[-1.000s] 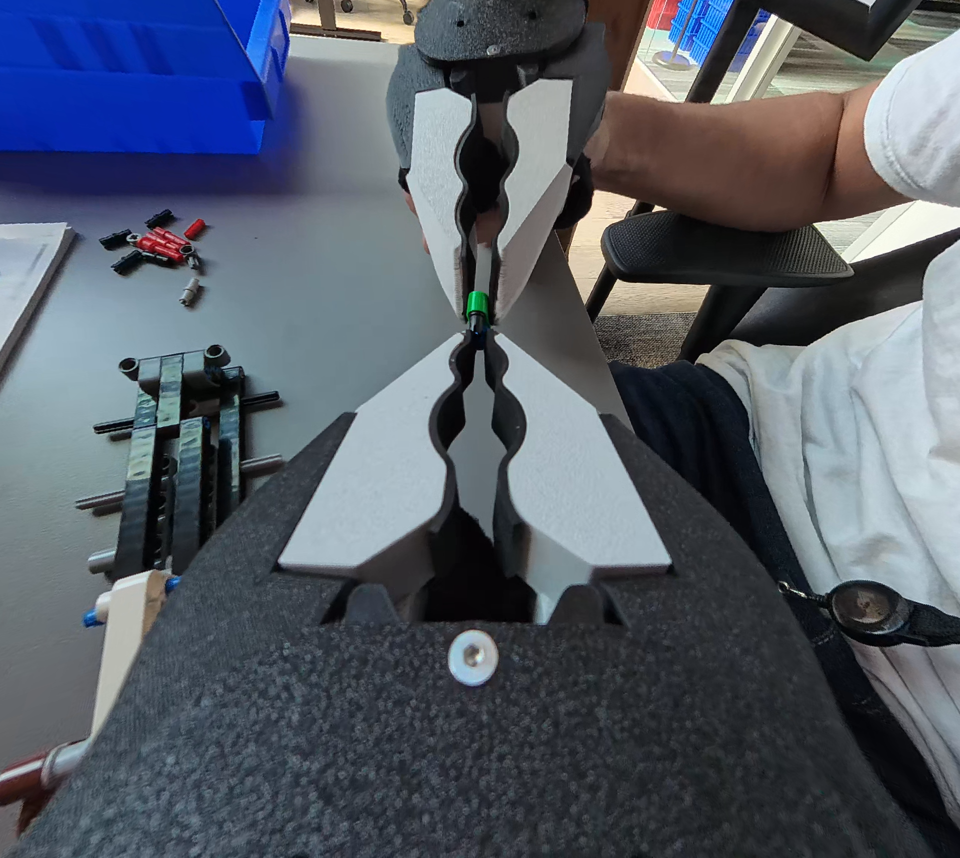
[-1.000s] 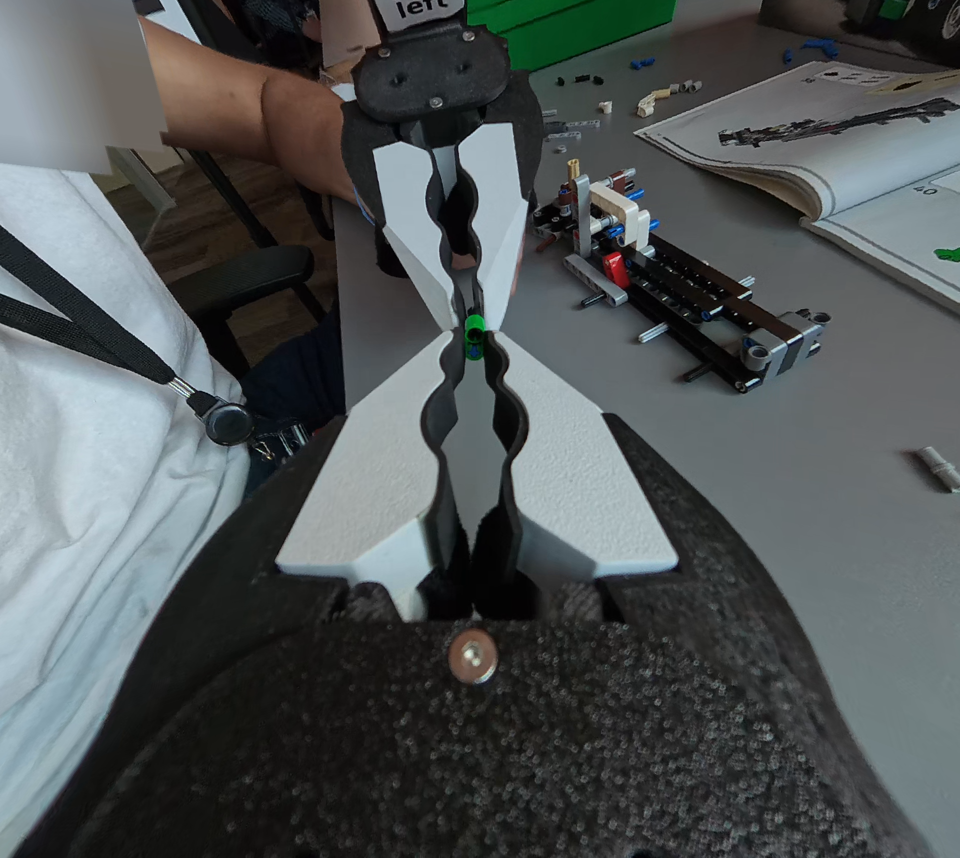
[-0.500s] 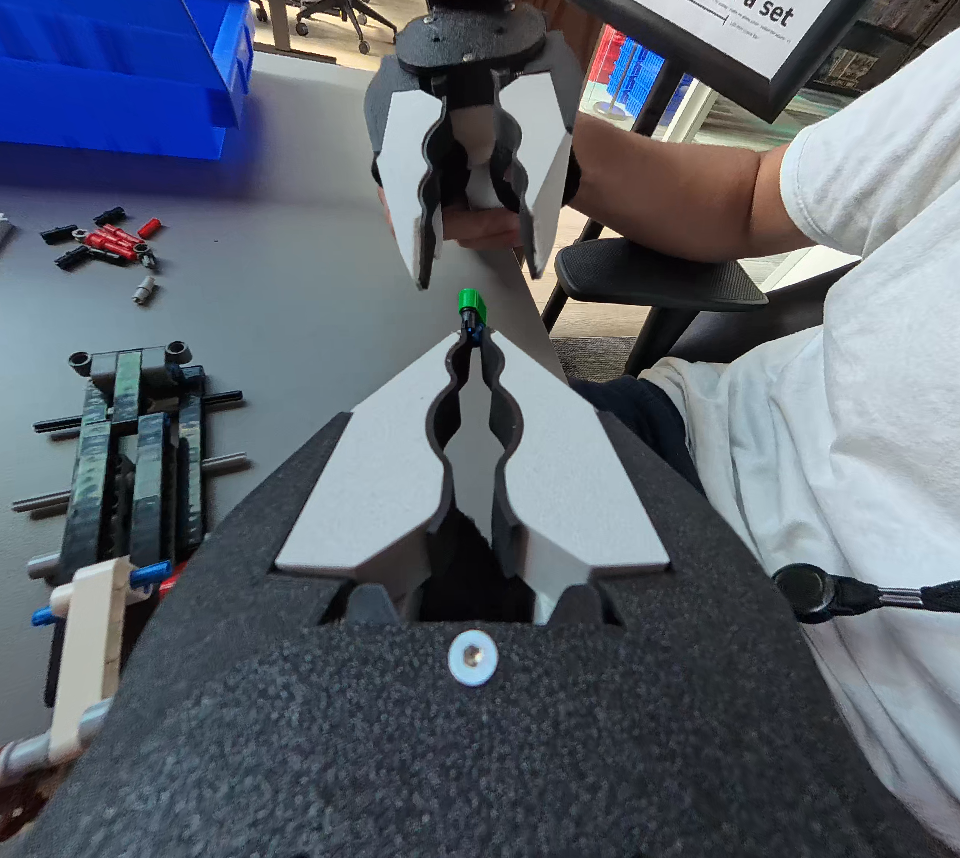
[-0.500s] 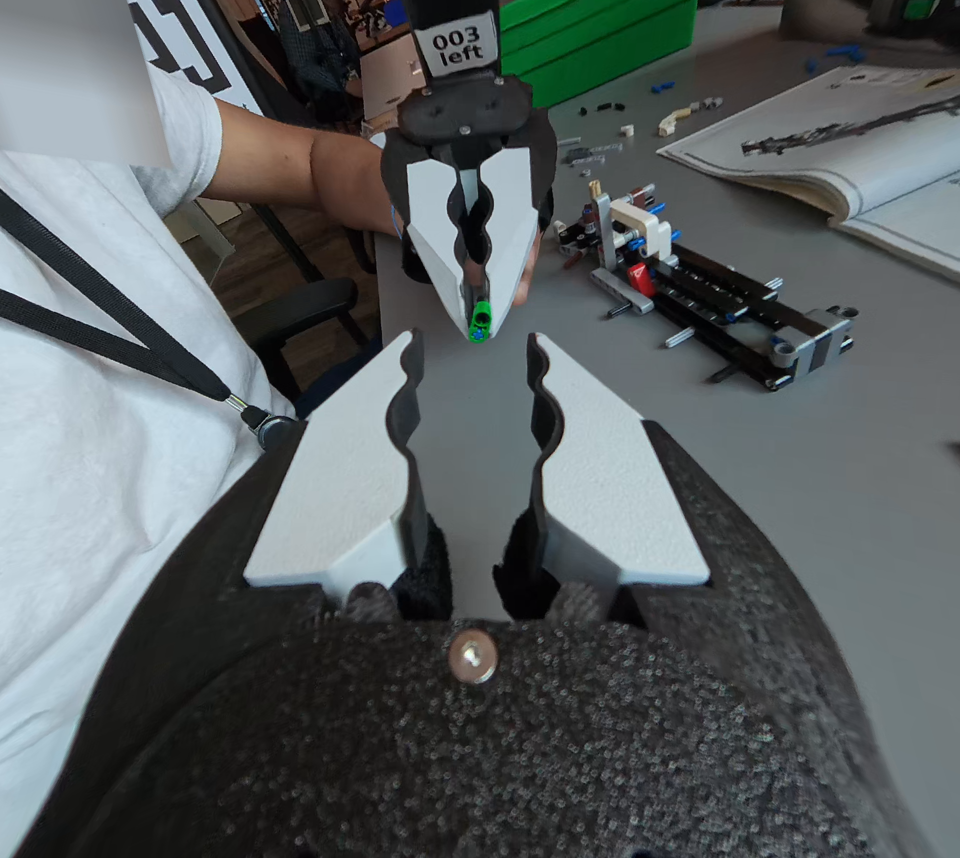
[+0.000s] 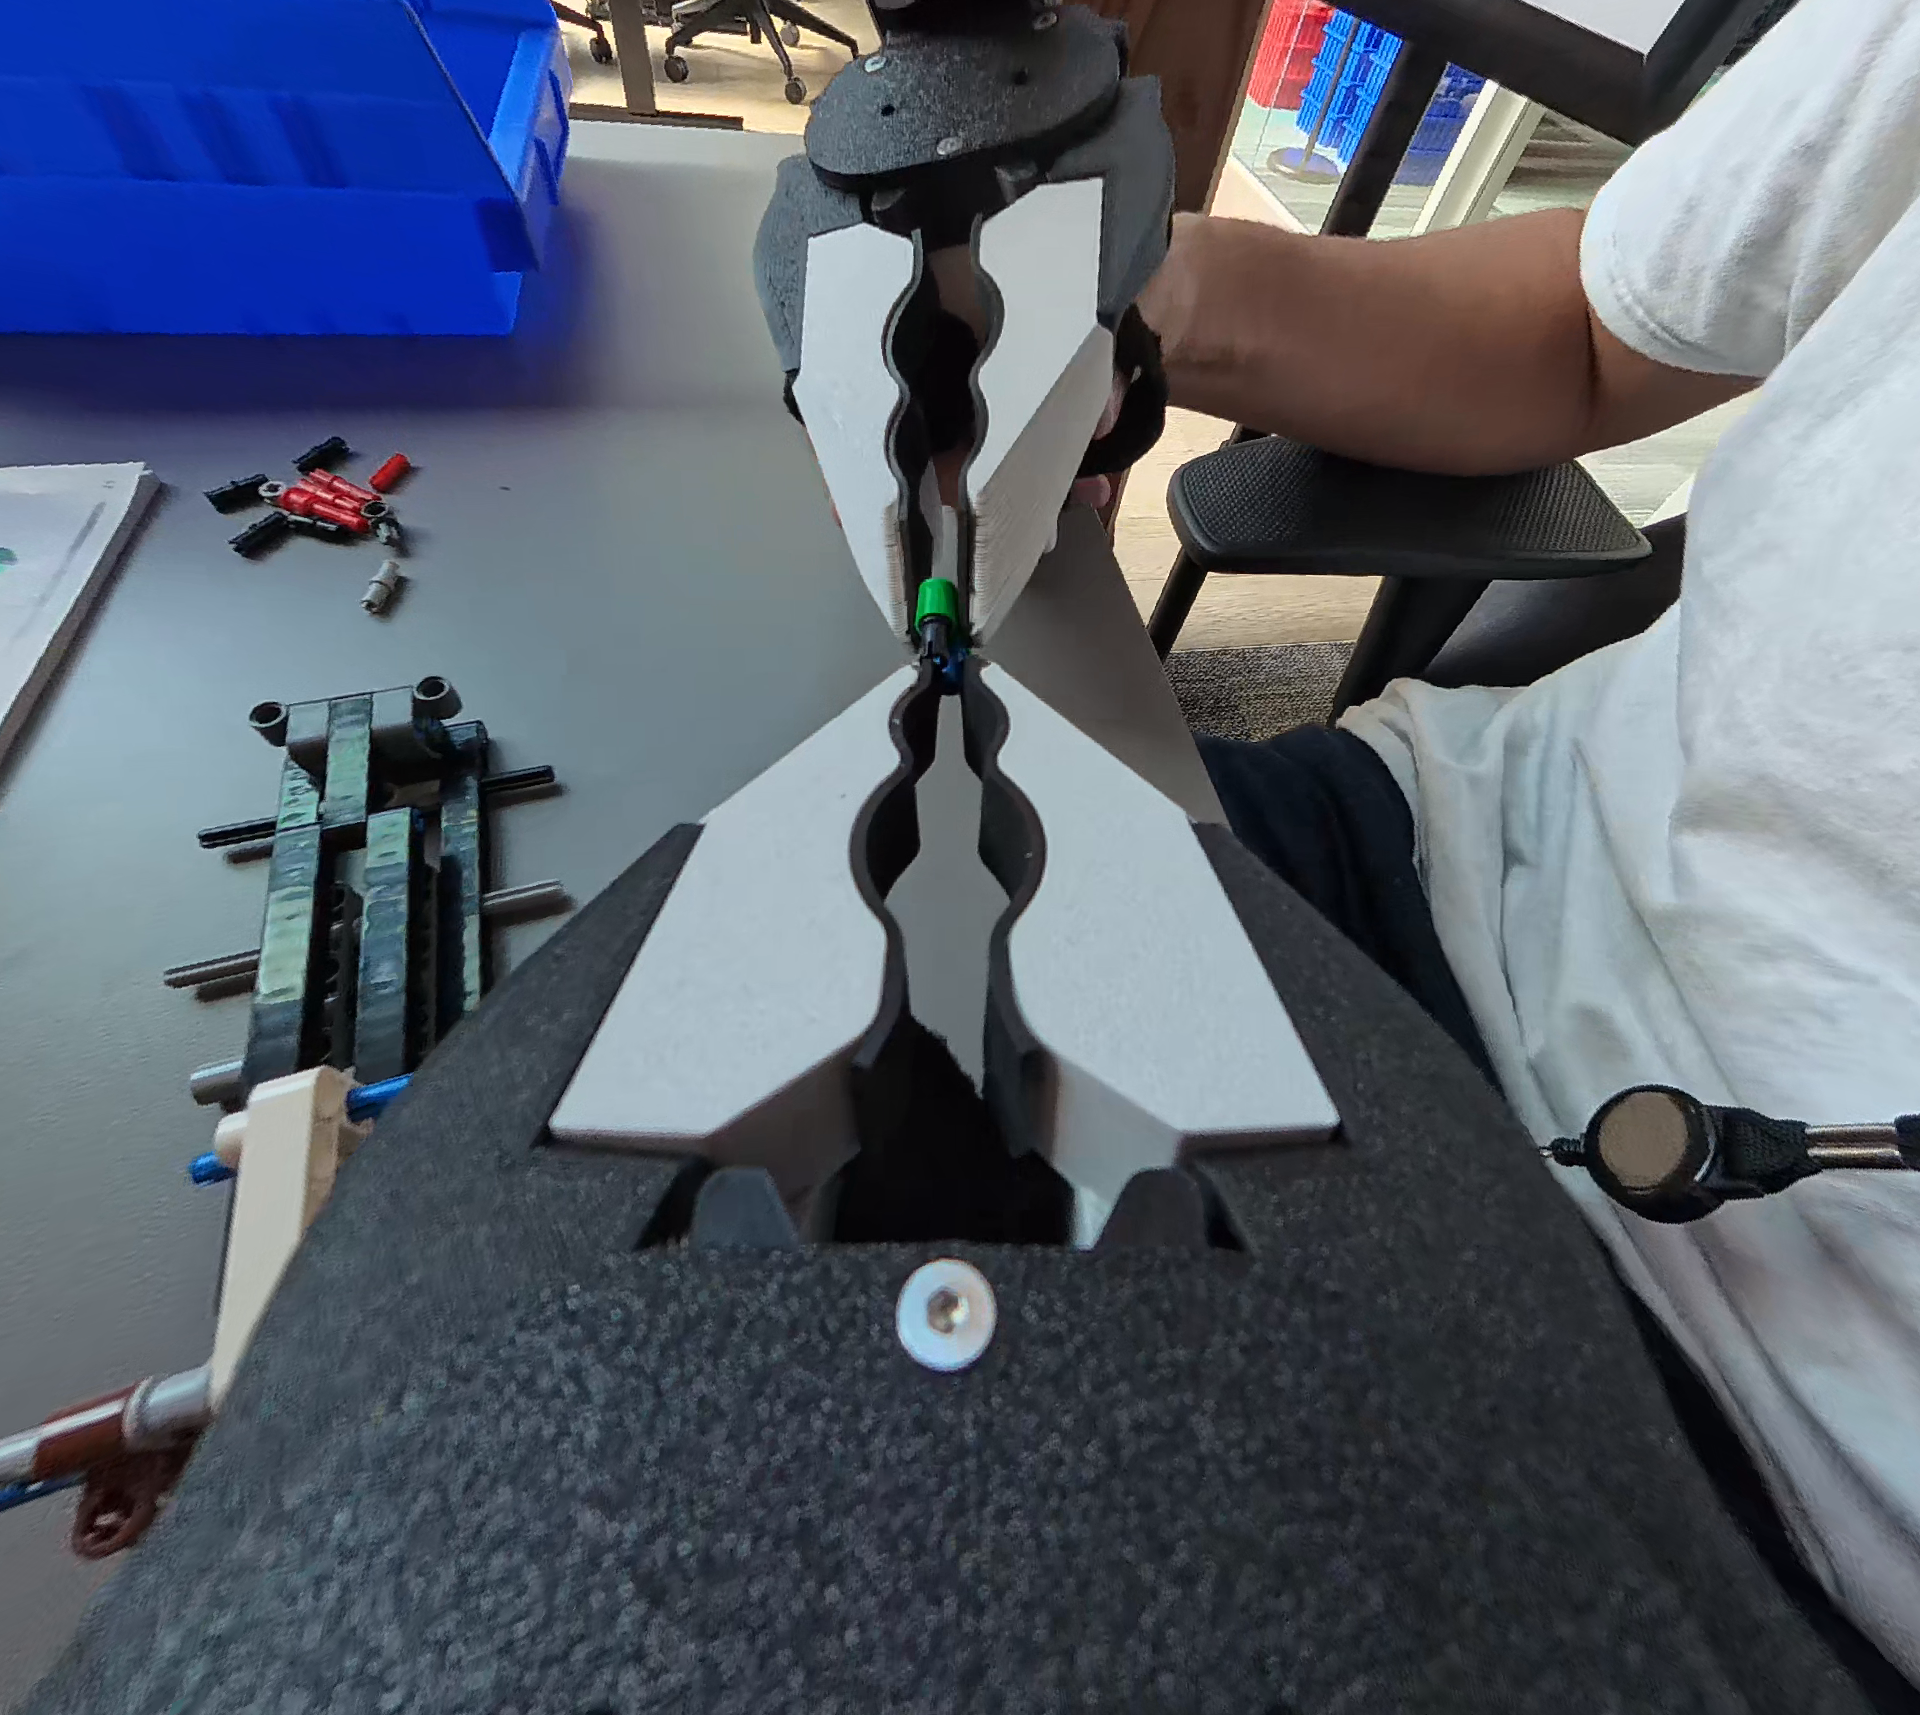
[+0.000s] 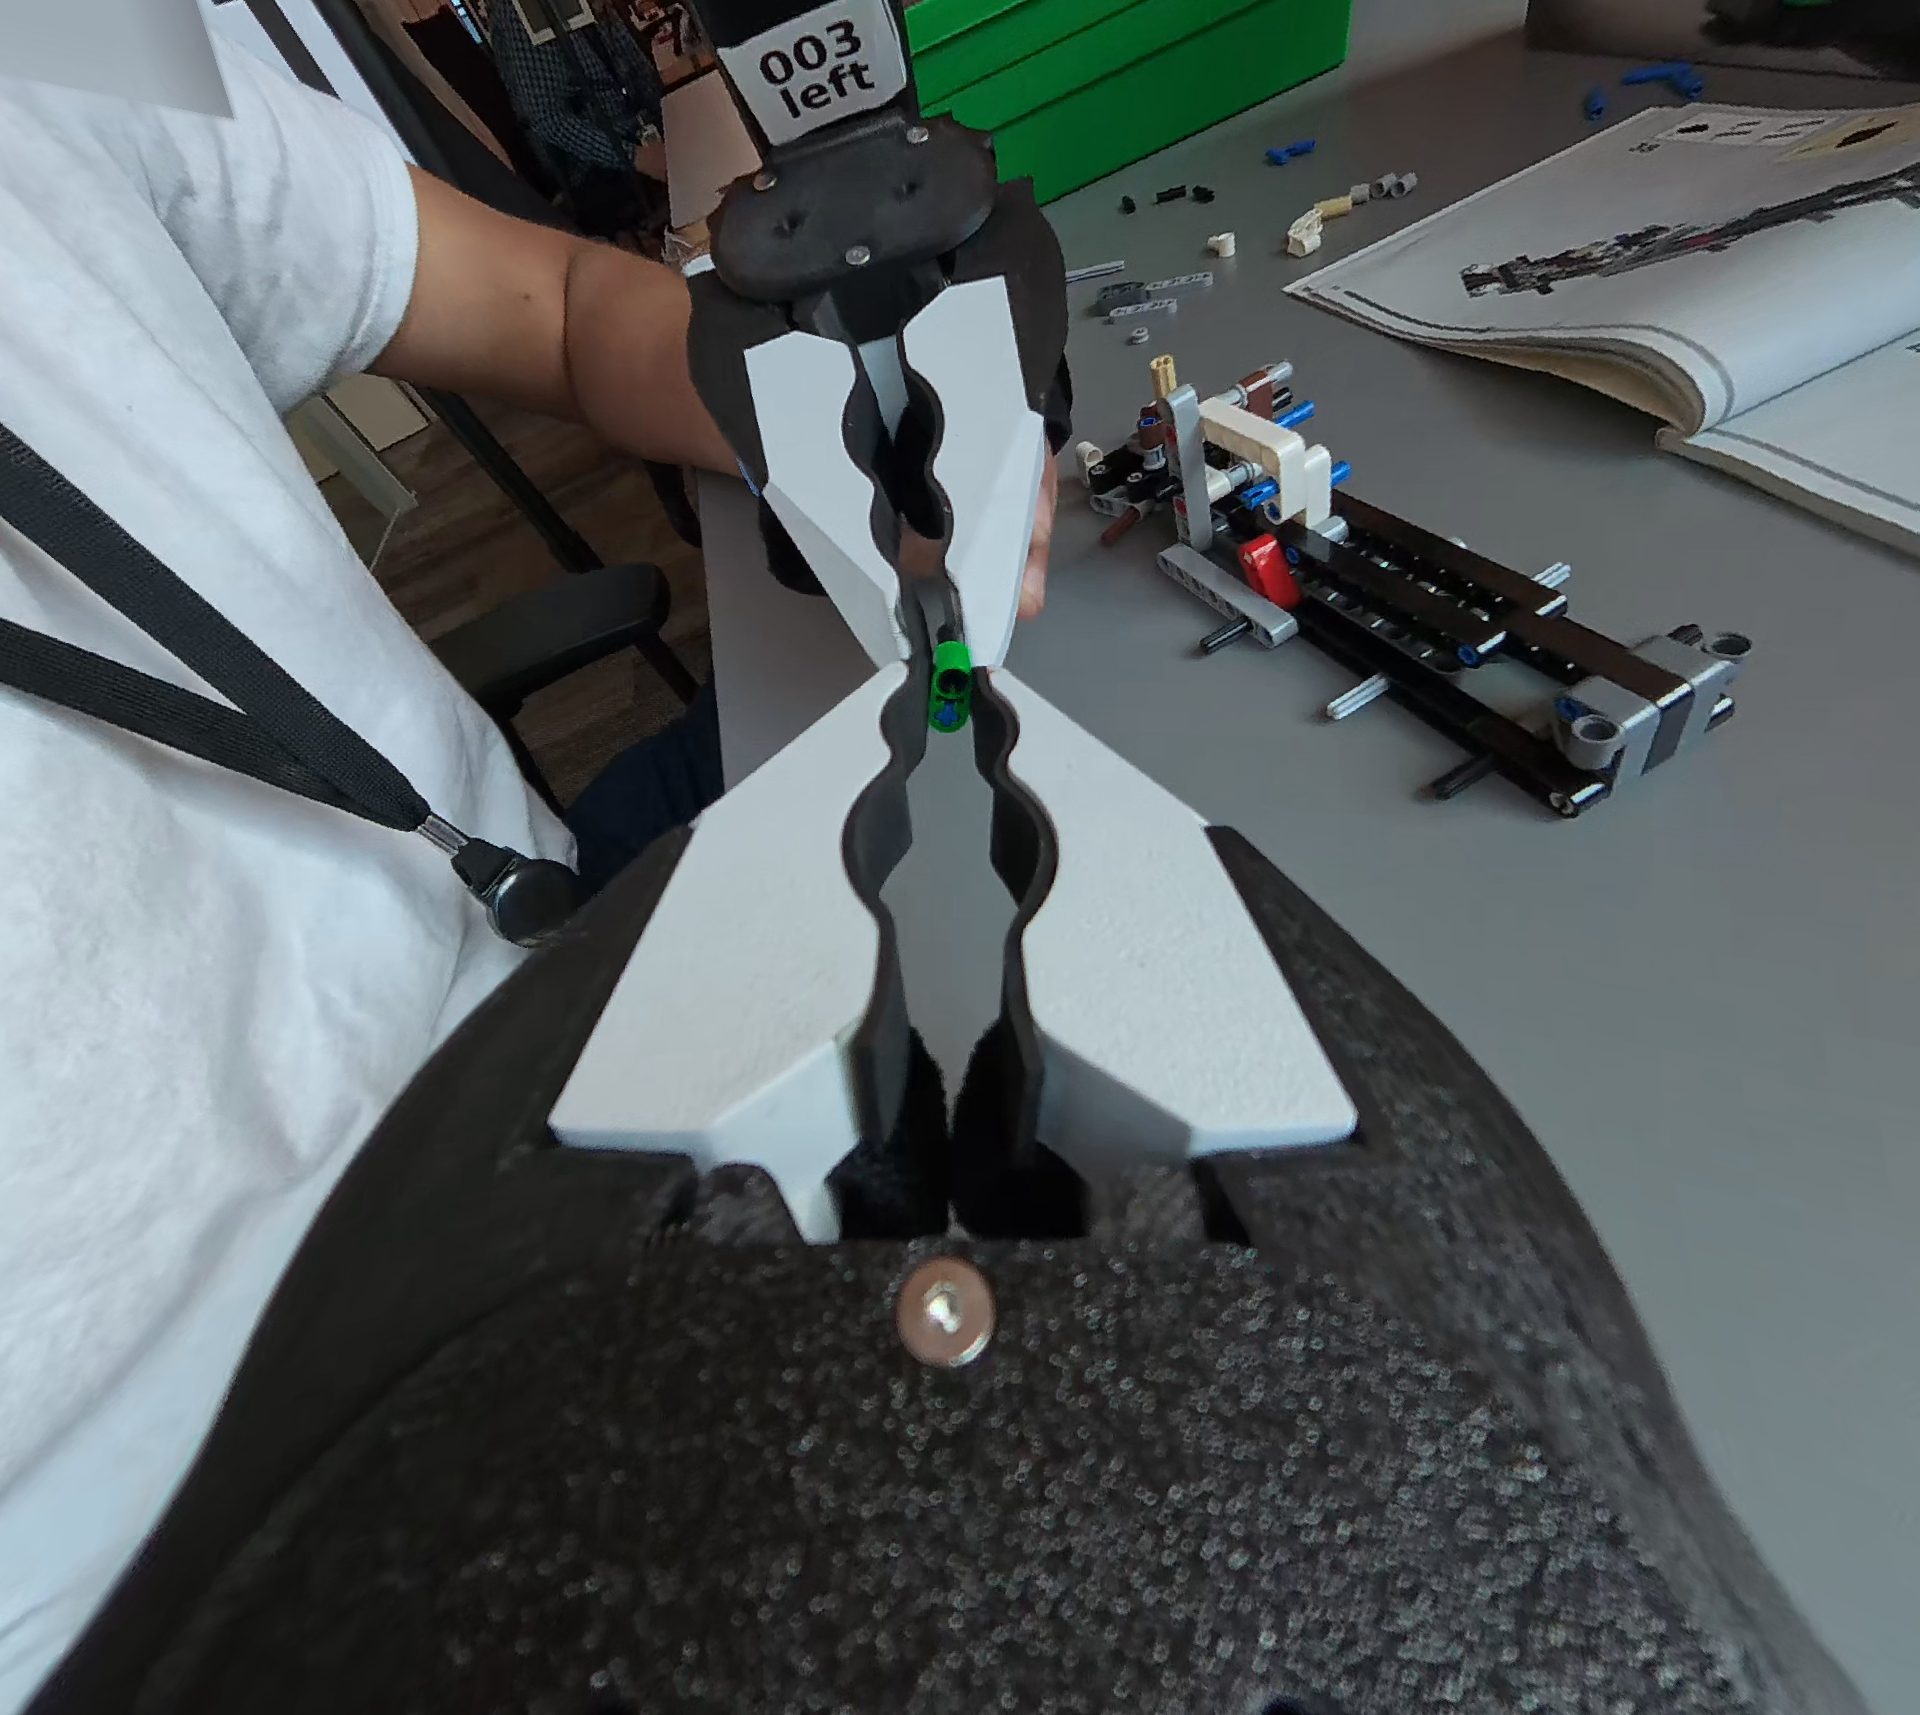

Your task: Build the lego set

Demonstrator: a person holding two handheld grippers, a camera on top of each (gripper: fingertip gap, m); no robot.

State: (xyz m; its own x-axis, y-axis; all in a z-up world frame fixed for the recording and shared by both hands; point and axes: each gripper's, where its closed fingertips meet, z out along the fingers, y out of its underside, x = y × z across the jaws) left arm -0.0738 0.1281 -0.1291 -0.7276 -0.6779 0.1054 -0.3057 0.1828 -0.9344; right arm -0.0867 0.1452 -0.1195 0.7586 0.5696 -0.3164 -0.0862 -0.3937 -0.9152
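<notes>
Meanwhile, two handheld tongs meet tip to tip above the near edge of a grey table (image 5: 644, 585), sharing one tiny piece between them. Seen from the left wrist, the left gripper (image 5: 940, 678) is closed almost fully, its tips pinching the dark-blue end of a small pin that carries a green connector (image 5: 935, 600). Facing it from the far side, the right gripper (image 5: 930, 600) is drawn in close around the green end, its pads touching or nearly touching the piece (motion blur on the right finger (image 5: 1039, 470) makes the exact contact hard to judge). From the right wrist, the right gripper (image 6: 940, 694) shows narrow tips flanking the green connector (image 6: 948, 686), while the left gripper (image 6: 940, 637) beyond clamps the piece's other end.

On the table well to the side lies the half-built black chassis (image 6: 1455, 616) with grey, white and red parts at one end. An open instruction booklet (image 6: 1662, 294) sits behind it, a green bin (image 6: 1143, 24) farther back. Loose red and black pins (image 5: 312, 496) lie near a blue bin (image 5: 260, 107).
</notes>
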